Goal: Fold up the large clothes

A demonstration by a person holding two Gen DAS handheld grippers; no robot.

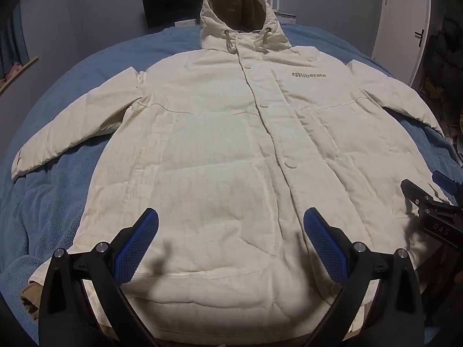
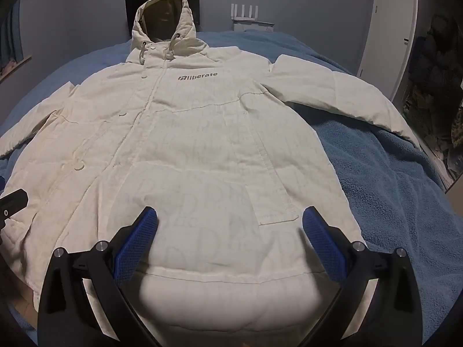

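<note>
Cream padded coat (image 1: 220,133) lies flat, front up, filling the frame's middle on the blue bed (image 1: 58,179). Both my hand-held grippers, left (image 1: 230,243) and right (image 2: 230,241), gape empty above its hem. It looks soft and bulky; I'd pinch a sleeve cuff (image 1: 21,164).

the coat (image 1: 220,133) lies flat on the bed (image 1: 58,202), hood (image 1: 240,14) at the far end, sleeves spread left and right; both claws hover over its near hem.
</note>
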